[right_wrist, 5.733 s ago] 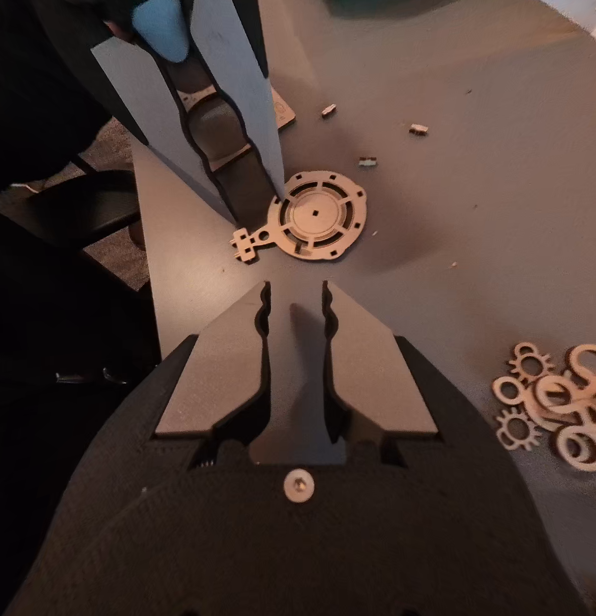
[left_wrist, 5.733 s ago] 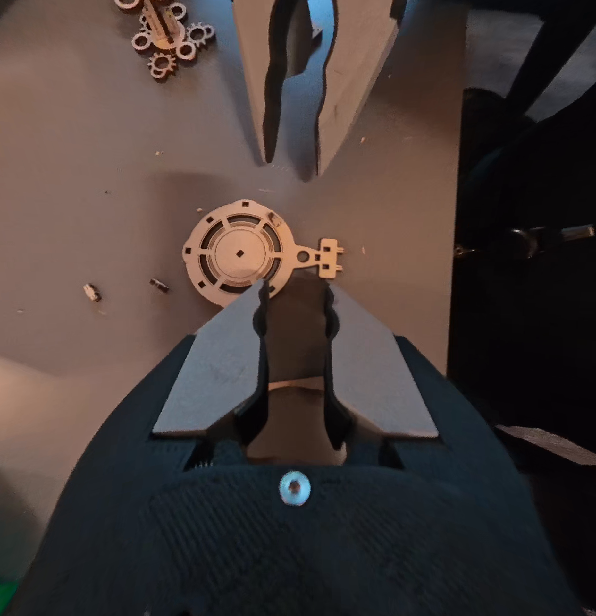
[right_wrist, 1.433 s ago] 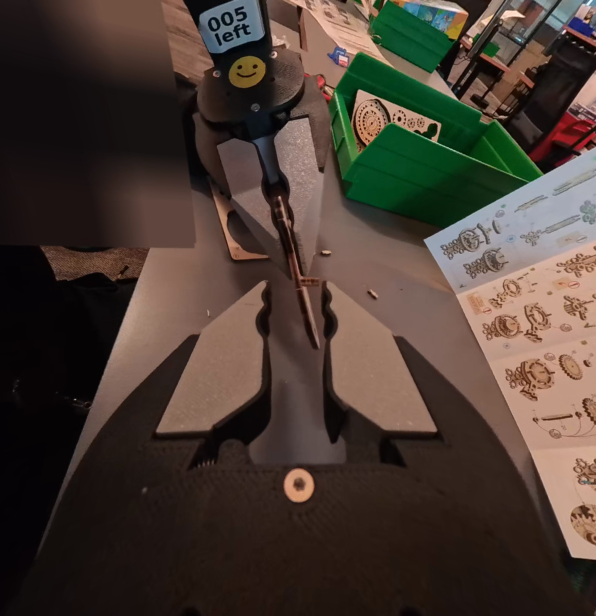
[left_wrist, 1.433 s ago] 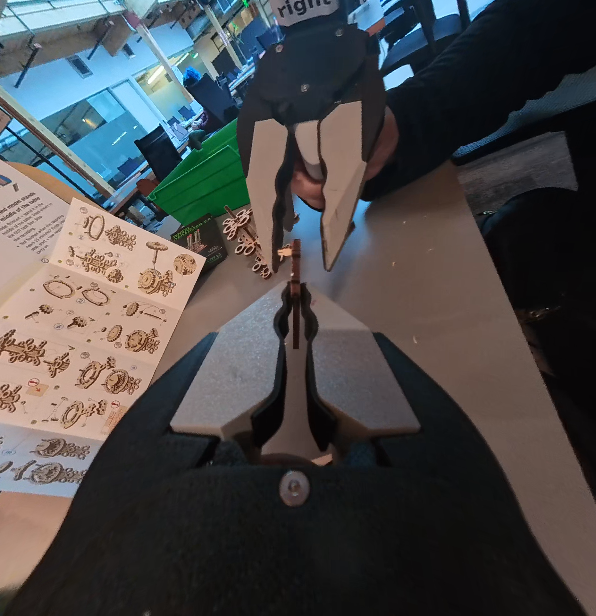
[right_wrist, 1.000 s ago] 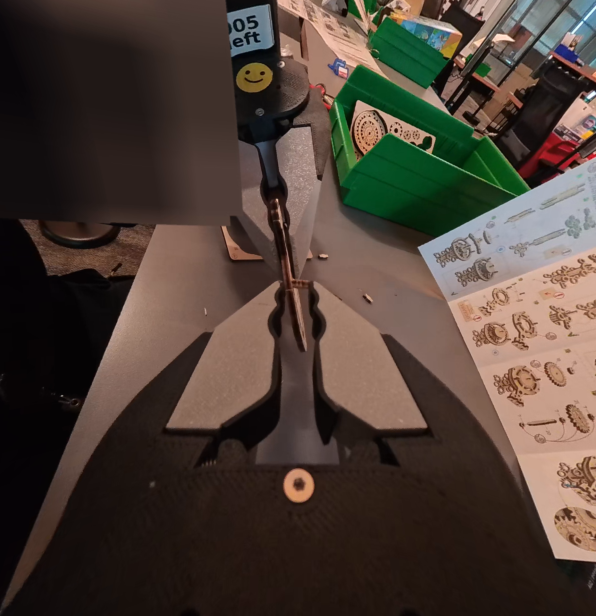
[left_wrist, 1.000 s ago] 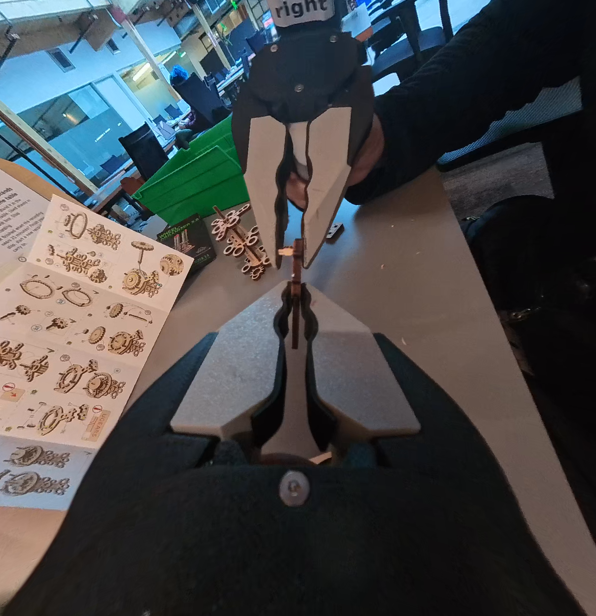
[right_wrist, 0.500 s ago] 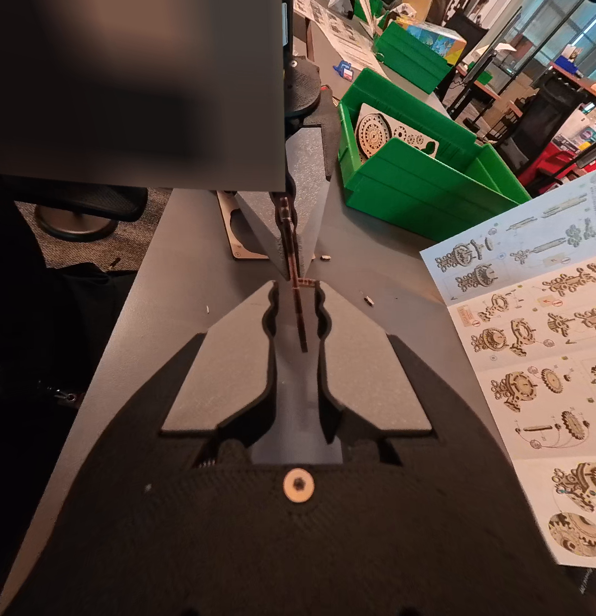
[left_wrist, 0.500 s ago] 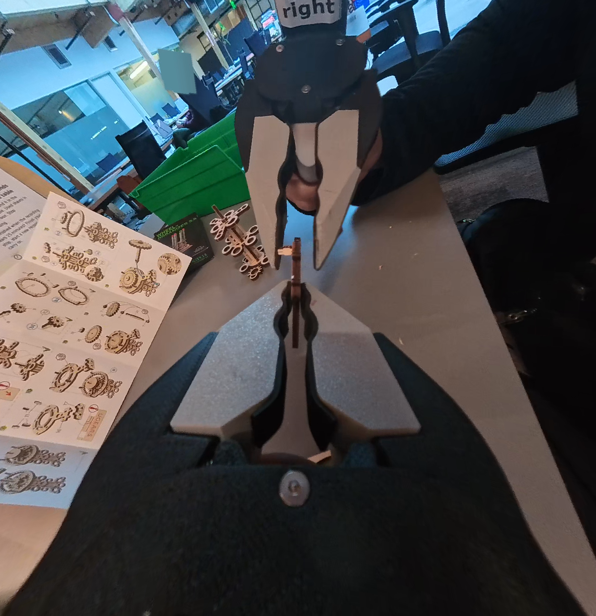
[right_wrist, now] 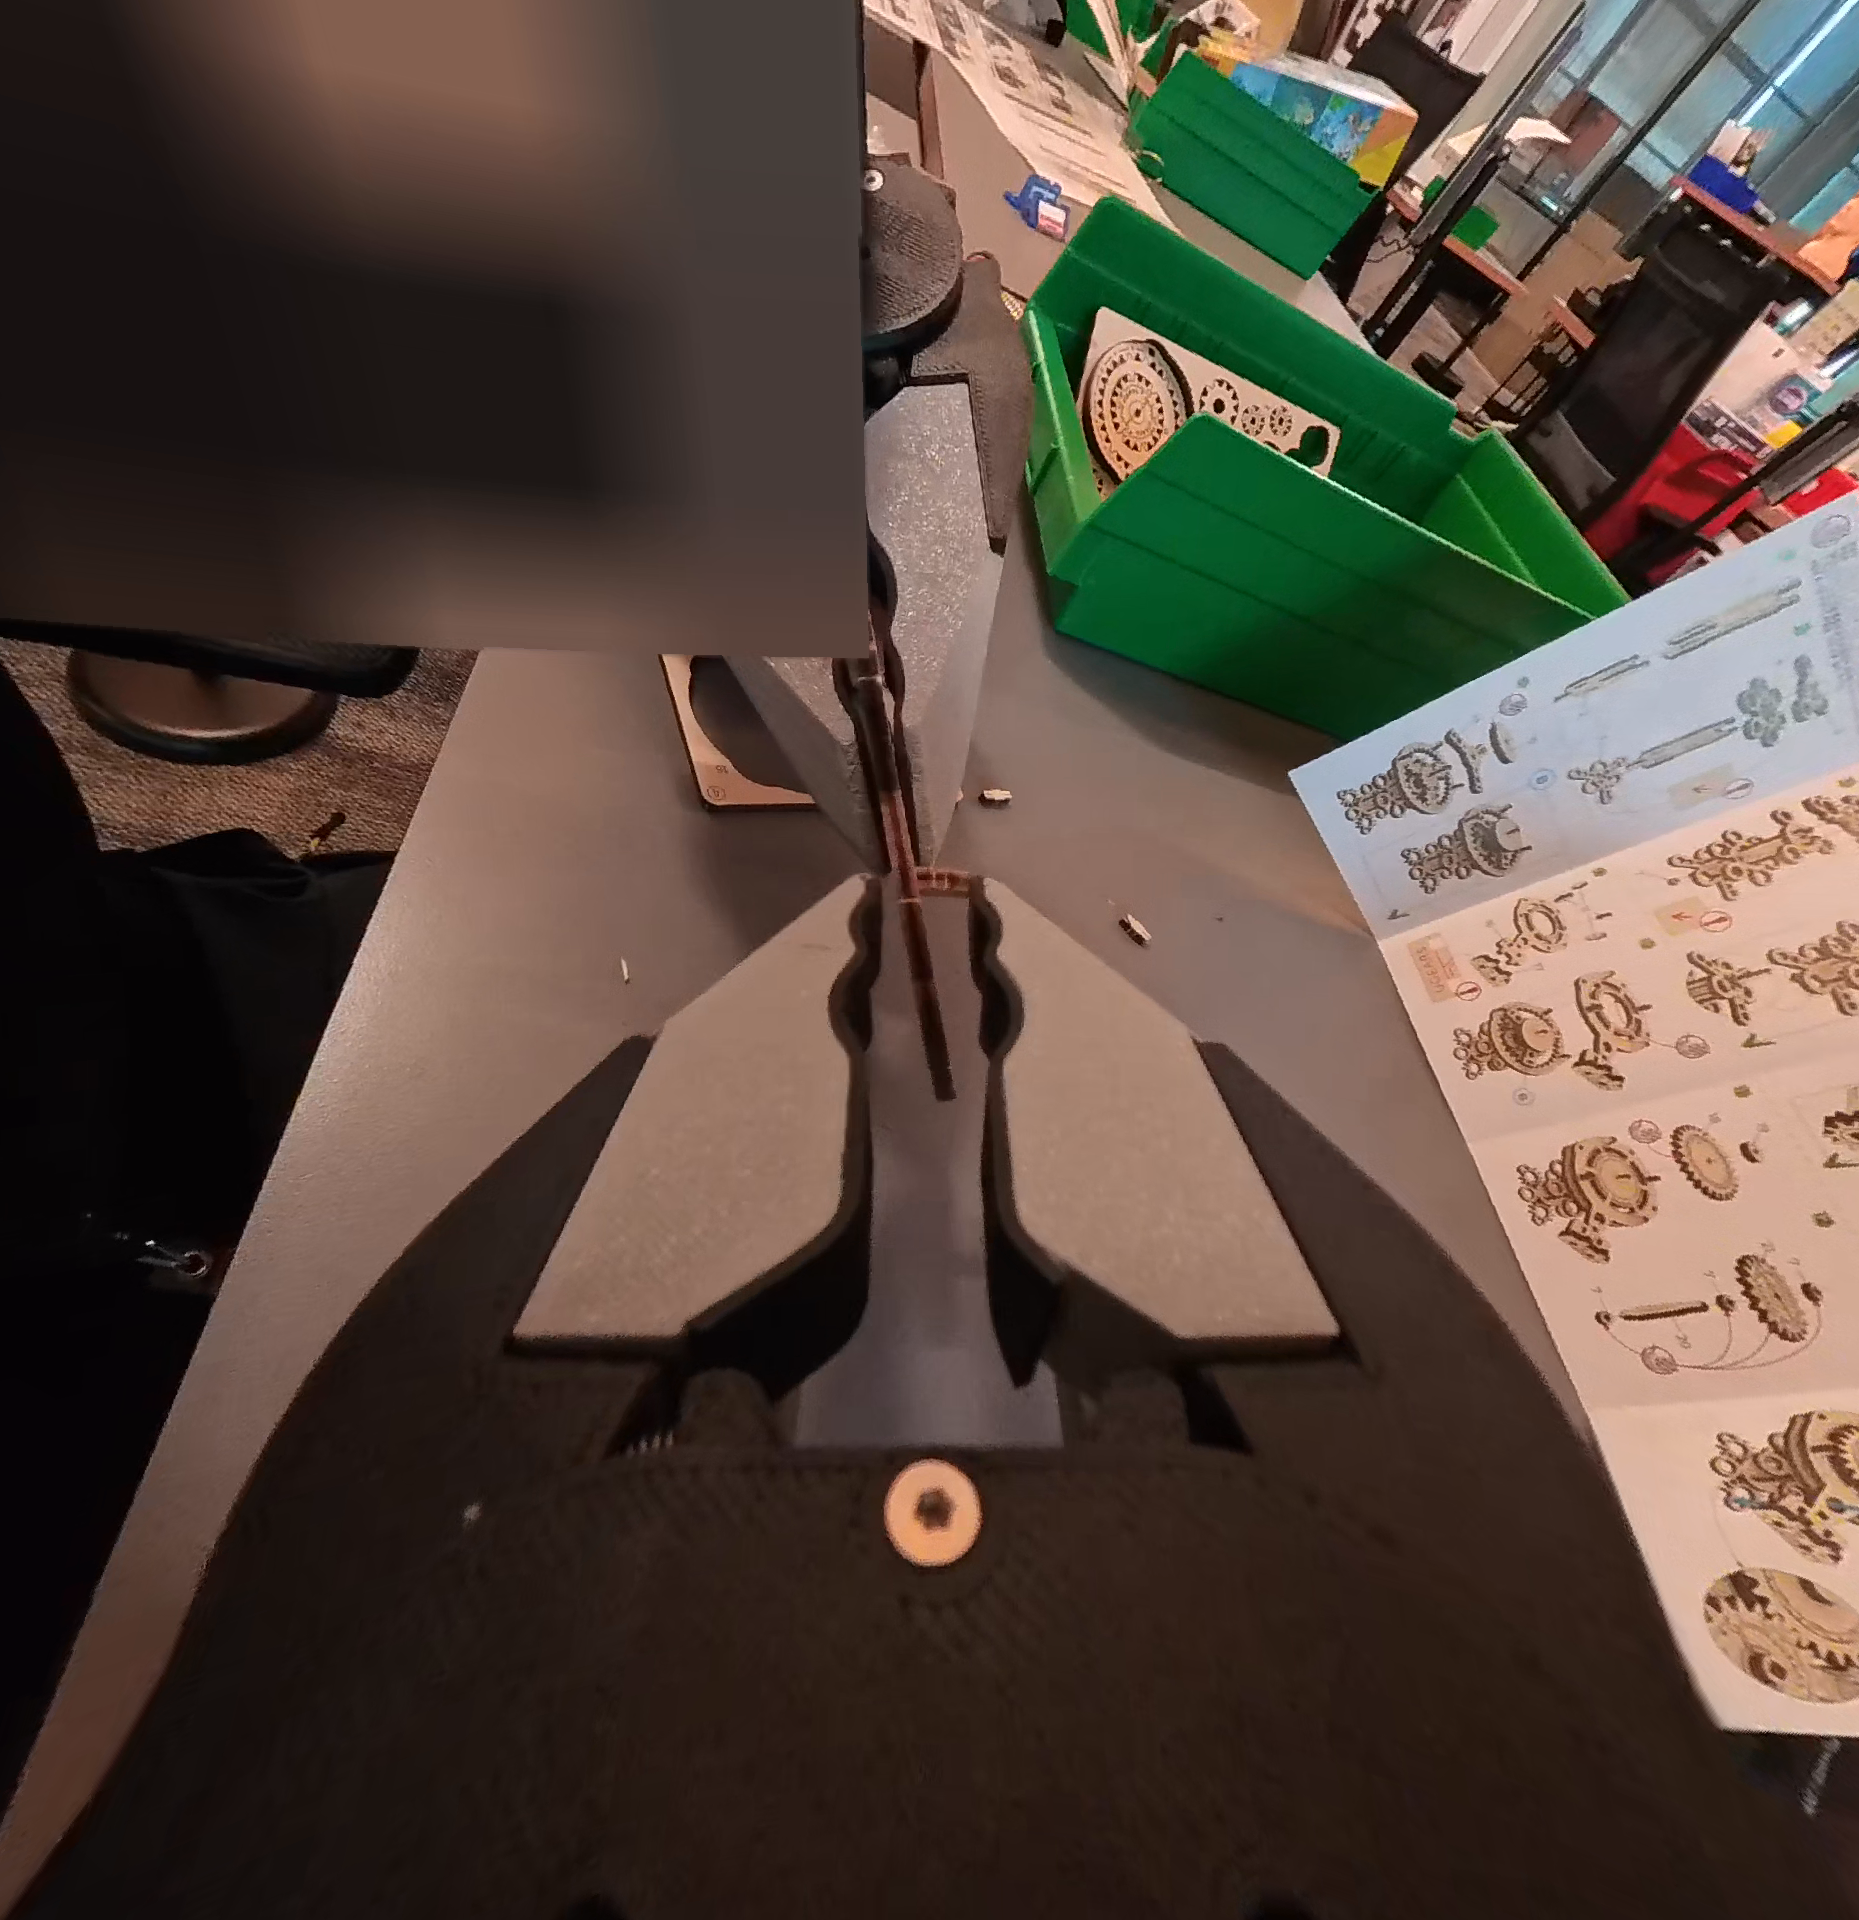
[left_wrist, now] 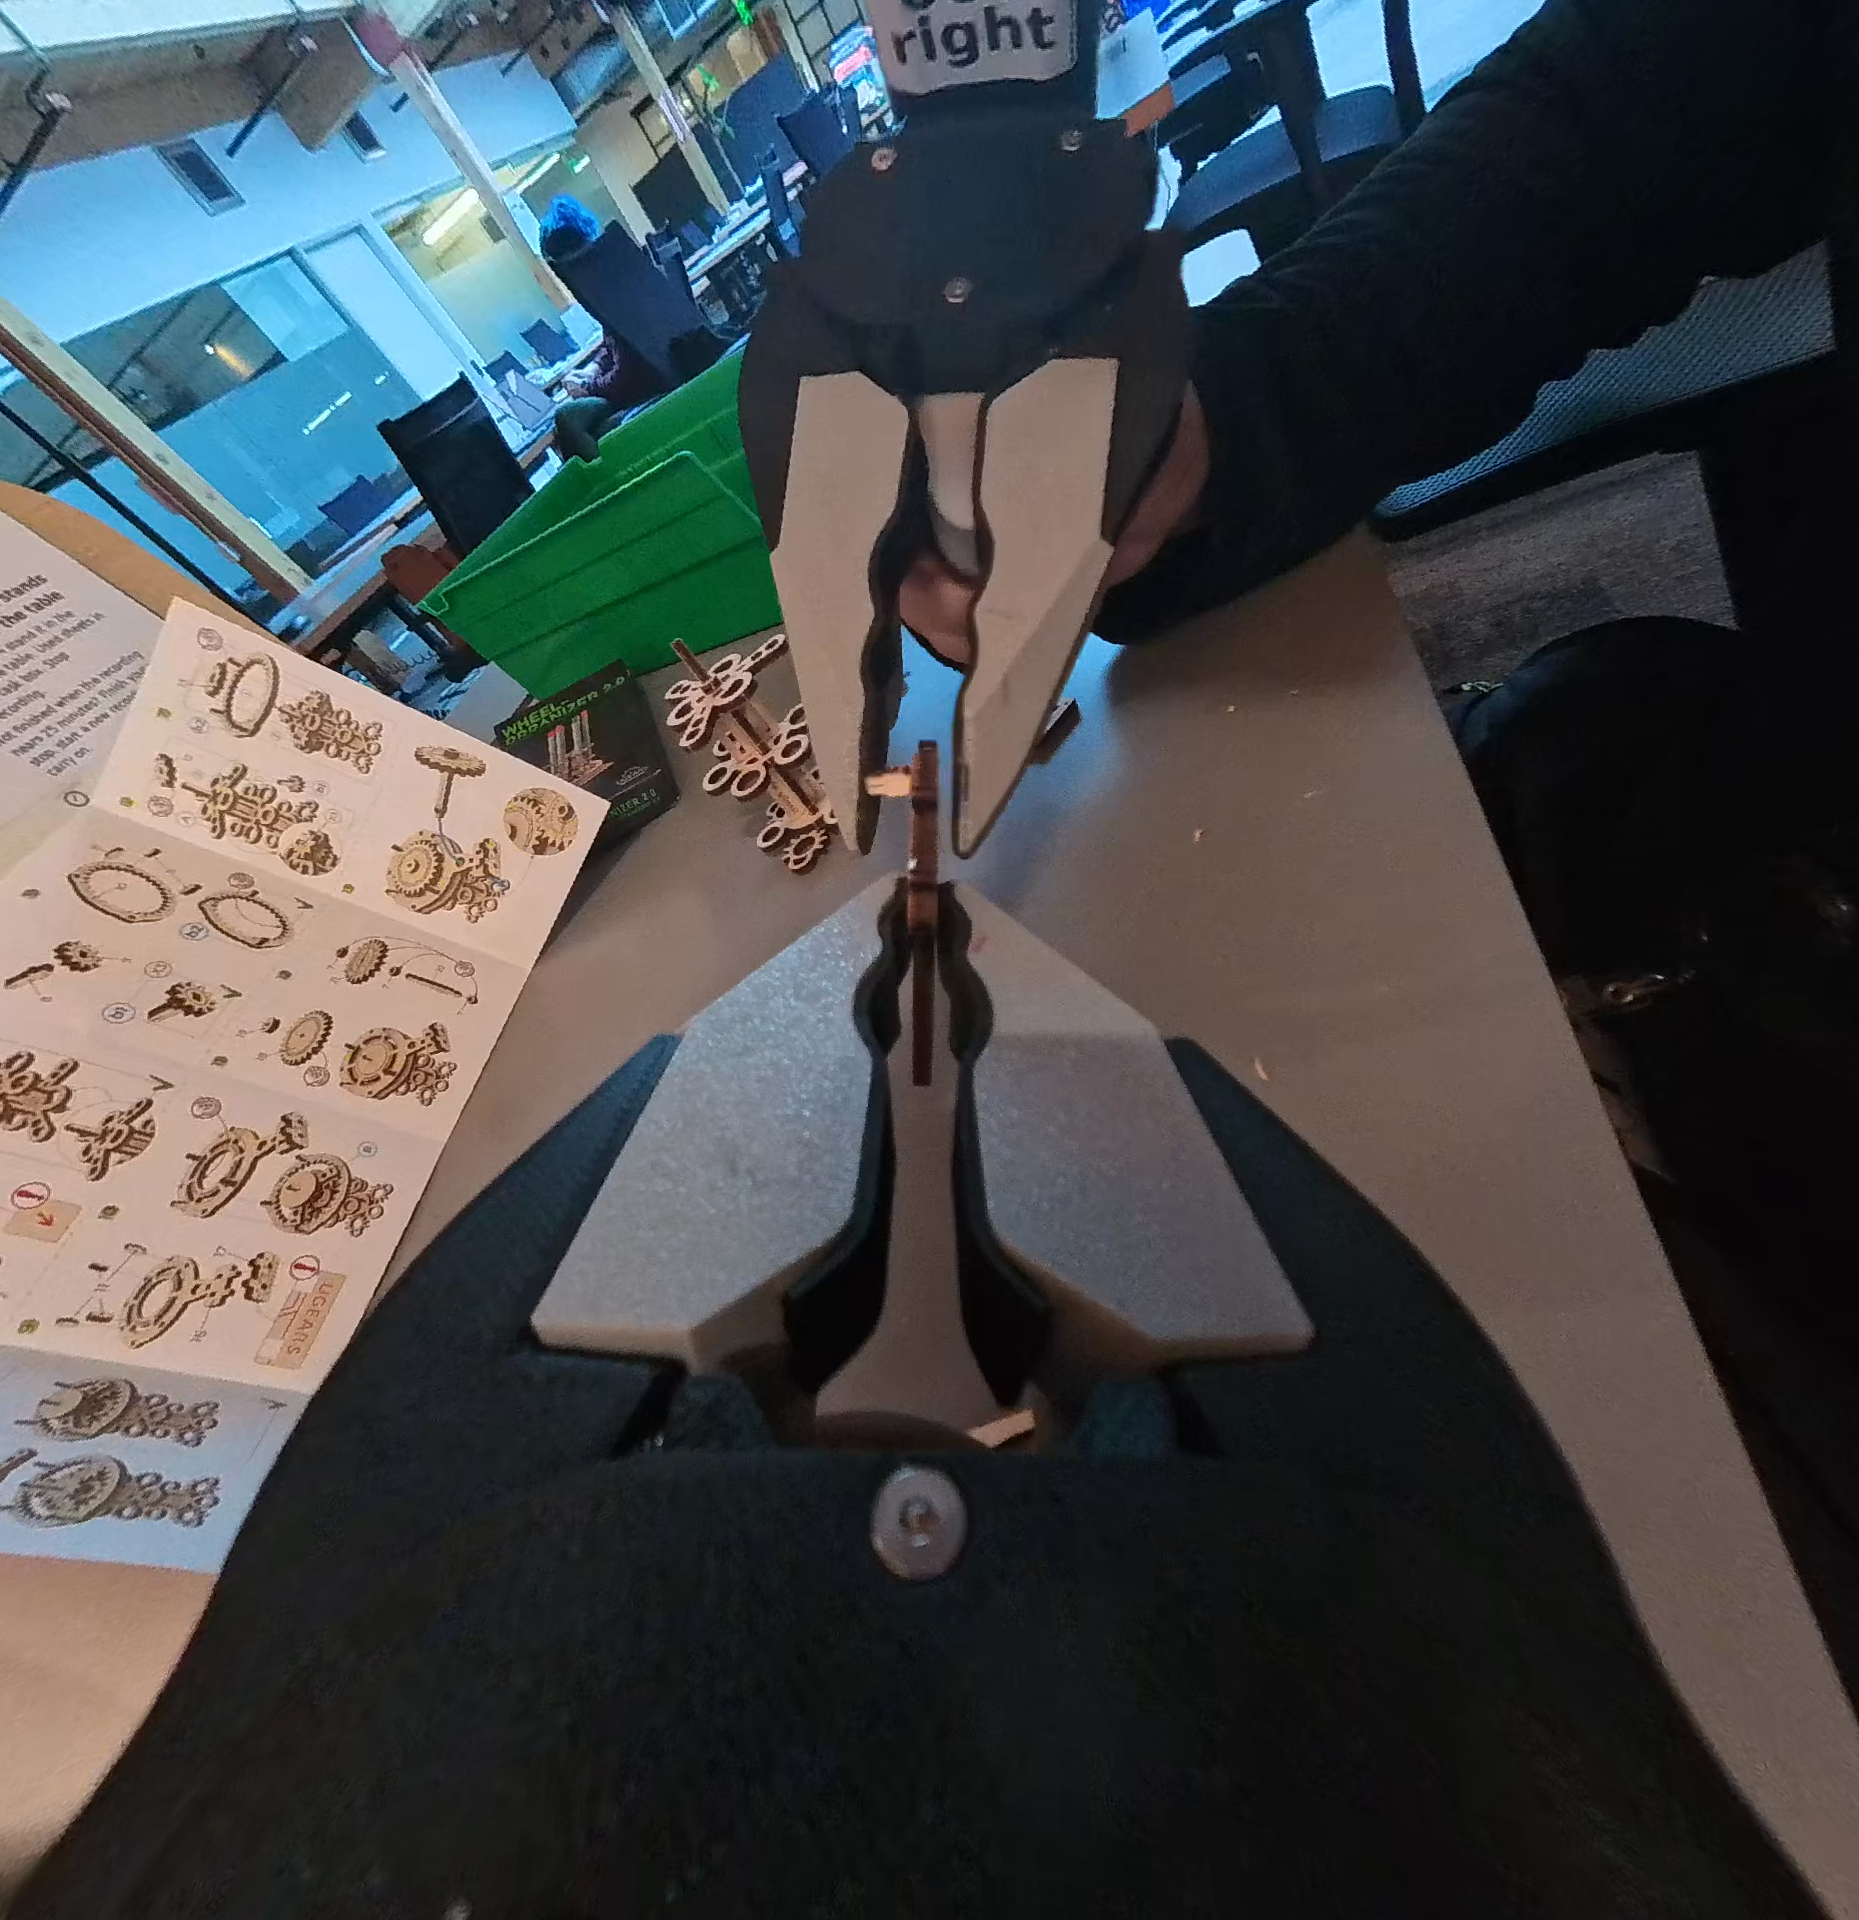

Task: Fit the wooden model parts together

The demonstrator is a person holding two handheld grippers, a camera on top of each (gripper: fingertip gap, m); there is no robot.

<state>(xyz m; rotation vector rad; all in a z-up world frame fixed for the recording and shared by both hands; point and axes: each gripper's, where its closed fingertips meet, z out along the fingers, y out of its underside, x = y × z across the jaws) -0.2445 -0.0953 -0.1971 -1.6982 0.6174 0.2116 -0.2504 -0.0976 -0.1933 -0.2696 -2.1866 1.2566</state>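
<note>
Left wrist view shows the left gripper (left_wrist: pixel 920 904) clamped on a wooden disc (left_wrist: pixel 921 997) seen edge-on, so its face is hidden; its long axis runs forward, its arm (left_wrist: pixel 923 800) pointing at the right gripper (left_wrist: pixel 912 847), whose fingers stand apart around that arm above the grey table (left_wrist: pixel 1268 935), a blurred patch hiding the far gripper in the right wrist view

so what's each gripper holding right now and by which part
The left gripper is shut on the flat wooden disc part, gripping its round body edge-on. The right gripper is open around its tab end.
</note>
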